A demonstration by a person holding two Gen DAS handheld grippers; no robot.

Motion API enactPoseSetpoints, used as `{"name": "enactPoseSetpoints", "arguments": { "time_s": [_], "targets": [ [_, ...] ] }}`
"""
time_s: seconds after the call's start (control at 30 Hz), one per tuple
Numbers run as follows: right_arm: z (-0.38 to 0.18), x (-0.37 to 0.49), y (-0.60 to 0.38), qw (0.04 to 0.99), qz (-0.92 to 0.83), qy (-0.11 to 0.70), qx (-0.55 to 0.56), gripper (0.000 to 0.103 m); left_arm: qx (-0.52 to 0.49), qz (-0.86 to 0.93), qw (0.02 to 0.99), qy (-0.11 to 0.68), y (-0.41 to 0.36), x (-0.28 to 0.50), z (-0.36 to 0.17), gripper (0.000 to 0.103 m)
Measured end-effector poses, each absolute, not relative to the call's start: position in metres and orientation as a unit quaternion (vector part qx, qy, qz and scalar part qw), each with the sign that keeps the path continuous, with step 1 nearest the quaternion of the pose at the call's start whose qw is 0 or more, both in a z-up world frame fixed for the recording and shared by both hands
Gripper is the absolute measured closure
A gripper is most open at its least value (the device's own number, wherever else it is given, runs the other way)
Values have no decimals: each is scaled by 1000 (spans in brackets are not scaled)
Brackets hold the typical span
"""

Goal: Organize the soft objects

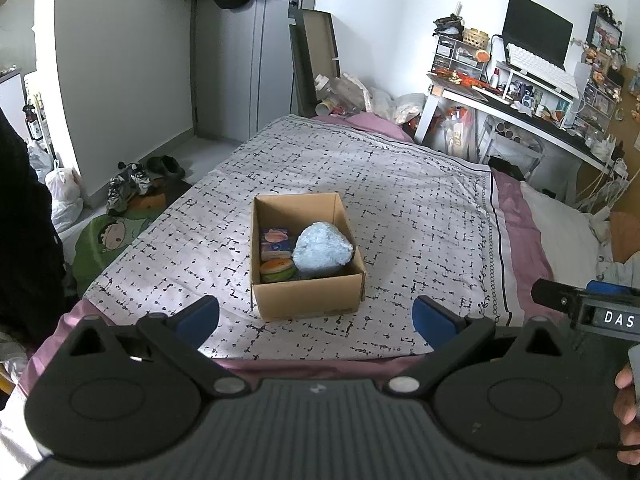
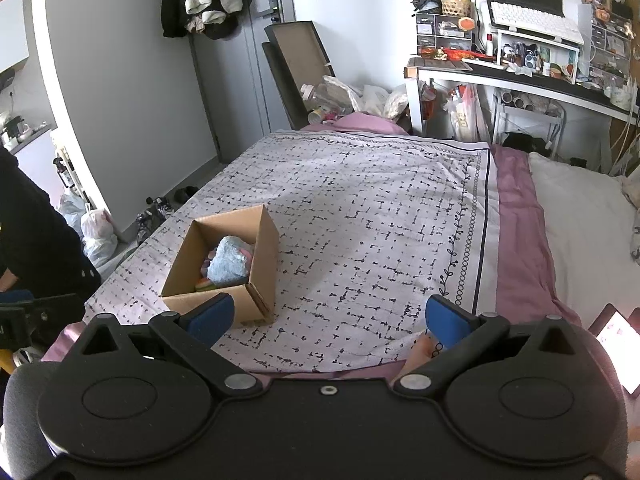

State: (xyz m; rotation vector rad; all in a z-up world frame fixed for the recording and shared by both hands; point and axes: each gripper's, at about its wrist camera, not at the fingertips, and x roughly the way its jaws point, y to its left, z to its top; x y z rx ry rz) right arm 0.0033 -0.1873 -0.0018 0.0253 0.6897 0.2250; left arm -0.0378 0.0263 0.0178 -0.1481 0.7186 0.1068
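Note:
An open cardboard box point(image 1: 308, 296) sits on the patterned bed cover point(image 1: 400, 216). Inside it lie a light blue fluffy soft object point(image 1: 323, 249), an orange and green burger-shaped toy point(image 1: 277, 269) and a small pink and blue packet point(image 1: 274, 241). My left gripper point(image 1: 316, 318) is open and empty, just in front of the box. My right gripper point(image 2: 327, 317) is open and empty, to the right of the box point(image 2: 256, 300), where the blue soft object point(image 2: 229, 263) also shows. The right gripper's body appears in the left wrist view point(image 1: 588, 304).
A cluttered white desk point(image 1: 520, 96) with a laptop stands at the far right. Pillows point(image 2: 580, 216) lie on the bed's right side. Shoes point(image 1: 132, 184) and bags point(image 1: 64, 196) are on the floor at left. A lit phone point(image 2: 620, 340) lies at right.

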Motion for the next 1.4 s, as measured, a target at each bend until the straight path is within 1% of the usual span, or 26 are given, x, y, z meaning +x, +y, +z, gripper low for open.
{"name": "enactPoseSetpoints", "arguments": {
  "time_s": [1.4],
  "targets": [
    [-4, 2, -180, 933, 119, 339, -9, 0, -71, 39, 932, 354, 17, -42, 13, 1]
  ]
}}
